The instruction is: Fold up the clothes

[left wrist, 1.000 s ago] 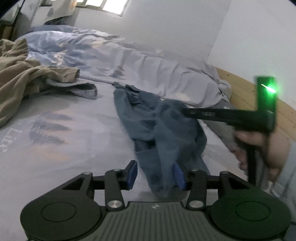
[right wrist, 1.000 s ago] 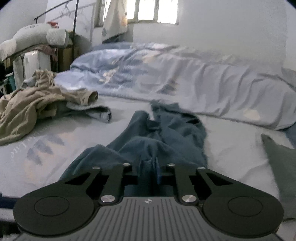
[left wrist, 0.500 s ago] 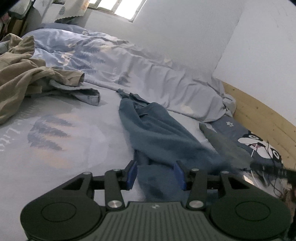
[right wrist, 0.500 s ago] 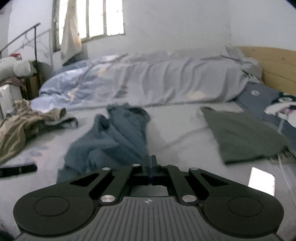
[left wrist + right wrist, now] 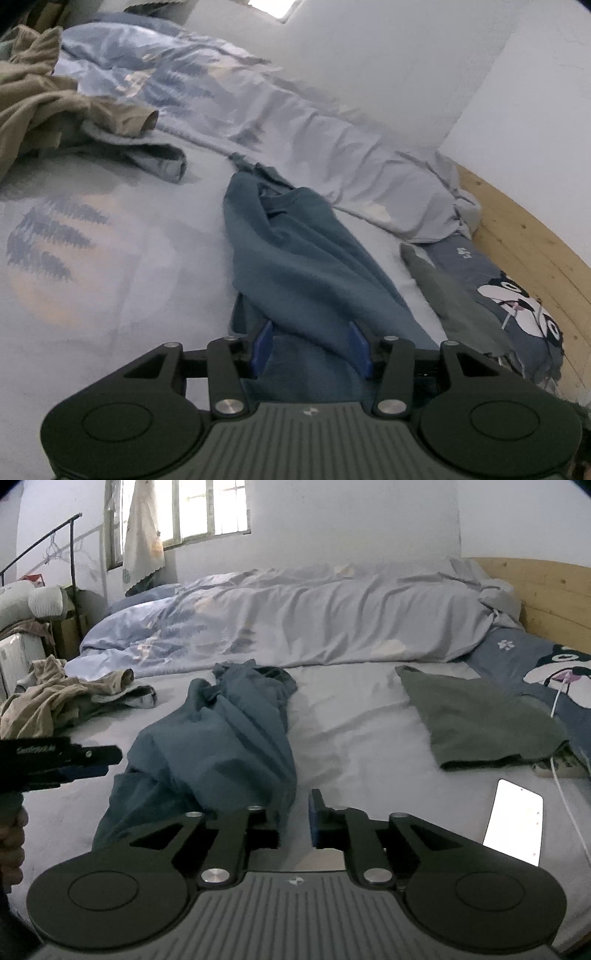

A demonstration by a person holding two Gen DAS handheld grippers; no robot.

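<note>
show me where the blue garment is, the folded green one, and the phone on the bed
blue garment (image 5: 229, 738), right wrist view, on its bunched middle.
folded green garment (image 5: 480, 716), right wrist view, on its flat top face.
phone (image 5: 515, 821), right wrist view, on the middle of its lit screen.

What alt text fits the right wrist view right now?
The open right gripper sits at the near edge of a crumpled blue garment on the bed sheet. A folded green garment and a lit phone lie right; the left gripper enters from the left.
</note>
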